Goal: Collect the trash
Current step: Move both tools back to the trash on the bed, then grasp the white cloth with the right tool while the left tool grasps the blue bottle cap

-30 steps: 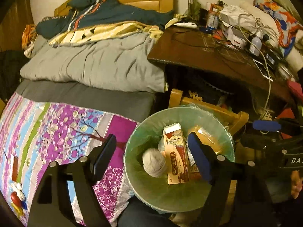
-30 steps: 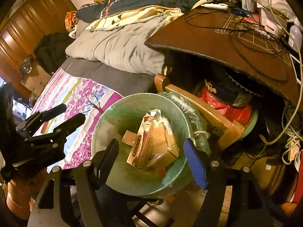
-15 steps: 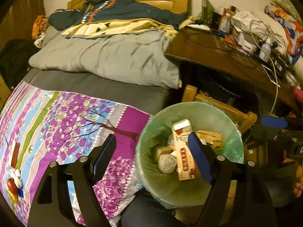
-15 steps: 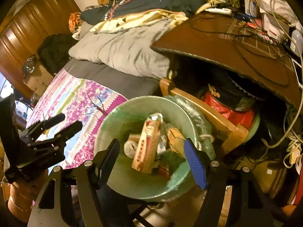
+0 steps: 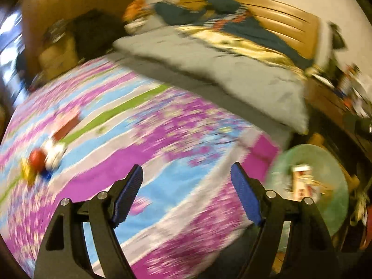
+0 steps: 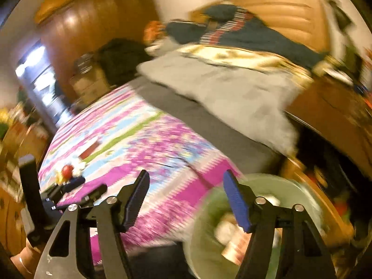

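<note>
Trash lies in 2 places. Some is already in the round pale green plastic-lined bin (image 5: 325, 162), which sits to the right of the left gripper (image 5: 187, 194), beside the bed edge; a red and white carton (image 5: 302, 181) stands inside it, blurred. In the right wrist view the same bin (image 6: 279, 186) is just behind the right finger of the right gripper (image 6: 186, 197), w/ blurred cartons in it.

More small items lie on the pink, blue and white flowered bedspread (image 5: 162, 139), far to the left of the left gripper: a red round thing w/ white and yellow bits (image 5: 40, 160) and a flat red-brown packet (image 5: 67, 125). Both frames are smeared, so I cannot tell what they are exactly.

Left gripper: jaws wide apart, nothing between the blue pads, only bedspread under them. Right gripper: jaws apart too, they have just been closing a little, nothing is between them.

Beyond both grippers lie a grey quilt (image 5: 220, 69), a dark blue garment (image 5: 220, 21) and a wooden headboard (image 5: 290, 23). A brown wooden desk (image 6: 325, 111) is to the right.
</note>
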{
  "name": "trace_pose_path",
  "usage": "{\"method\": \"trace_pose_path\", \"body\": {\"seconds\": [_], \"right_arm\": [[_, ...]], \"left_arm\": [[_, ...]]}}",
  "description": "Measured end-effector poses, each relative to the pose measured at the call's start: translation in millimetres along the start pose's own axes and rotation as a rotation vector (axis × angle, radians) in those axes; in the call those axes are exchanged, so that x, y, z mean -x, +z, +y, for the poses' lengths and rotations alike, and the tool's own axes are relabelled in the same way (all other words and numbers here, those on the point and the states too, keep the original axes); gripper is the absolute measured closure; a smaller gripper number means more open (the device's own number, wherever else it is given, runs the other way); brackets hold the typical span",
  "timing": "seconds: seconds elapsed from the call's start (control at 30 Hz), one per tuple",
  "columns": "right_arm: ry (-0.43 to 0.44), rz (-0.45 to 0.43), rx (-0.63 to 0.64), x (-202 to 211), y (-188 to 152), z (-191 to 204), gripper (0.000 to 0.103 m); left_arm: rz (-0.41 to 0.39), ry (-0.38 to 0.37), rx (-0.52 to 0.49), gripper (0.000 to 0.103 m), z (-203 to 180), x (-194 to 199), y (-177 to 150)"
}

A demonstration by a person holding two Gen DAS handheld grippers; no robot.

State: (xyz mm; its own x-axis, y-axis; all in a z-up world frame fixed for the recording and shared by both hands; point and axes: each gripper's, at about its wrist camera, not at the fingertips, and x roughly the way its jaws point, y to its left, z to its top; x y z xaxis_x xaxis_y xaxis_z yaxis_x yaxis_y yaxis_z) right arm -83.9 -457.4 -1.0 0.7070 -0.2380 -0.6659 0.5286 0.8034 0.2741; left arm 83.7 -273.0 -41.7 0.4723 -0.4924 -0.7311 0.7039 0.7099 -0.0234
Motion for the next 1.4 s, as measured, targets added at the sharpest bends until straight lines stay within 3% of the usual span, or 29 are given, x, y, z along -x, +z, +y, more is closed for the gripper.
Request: {"method": "trace_pose_path", "body": {"seconds": [0.2,0.33,0.43,0.6,0.77,0.9,1.03,1.17,1.4], "right_arm": [[0.211,0.066,0.267,-94.5,19.0,134.0,0.049],[0.365,0.145,0.428,-162.7,6.4,242.8,0.057],[0.513,0.241,0.537,-221.5,-13.6,325.9,0.057],[0.55,0.341,0.687,-304.4,-41.0,419.4,0.057],[0.505,0.39,0.745,-363.0,-55.7,462.0,0.056],[0.436,0.407,0.761,-400.1,-64.5,481.4,0.056],[0.43,0.408,0.744,-412.7,-63.1,482.1,0.066],[0.453,0.385,0.695,-375.2,-62.3,451.3,0.067],[0.47,0.425,0.456,-282.4,-74.0,336.9,0.067]], "left_arm": [[0.056,0.144,0.243,0.028,117.2,8.9,-52.5],[0.08,0.23,0.409,0.028,183.7,25.6,-91.8],[0.107,0.266,0.503,0.028,216.8,34.8,-115.9],[0.133,0.302,0.589,0.028,248.1,44.7,-141.4],[0.153,0.305,0.664,0.028,267.3,42.7,-160.7],[0.169,0.306,0.673,0.028,274.1,37.8,-167.6],[0.164,0.322,0.679,0.028,277.4,36.4,-166.5],[0.145,0.332,0.67,0.028,285.1,33.4,-160.7],[0.09,0.339,0.578,0.028,288.8,9.7,-122.6]]}}
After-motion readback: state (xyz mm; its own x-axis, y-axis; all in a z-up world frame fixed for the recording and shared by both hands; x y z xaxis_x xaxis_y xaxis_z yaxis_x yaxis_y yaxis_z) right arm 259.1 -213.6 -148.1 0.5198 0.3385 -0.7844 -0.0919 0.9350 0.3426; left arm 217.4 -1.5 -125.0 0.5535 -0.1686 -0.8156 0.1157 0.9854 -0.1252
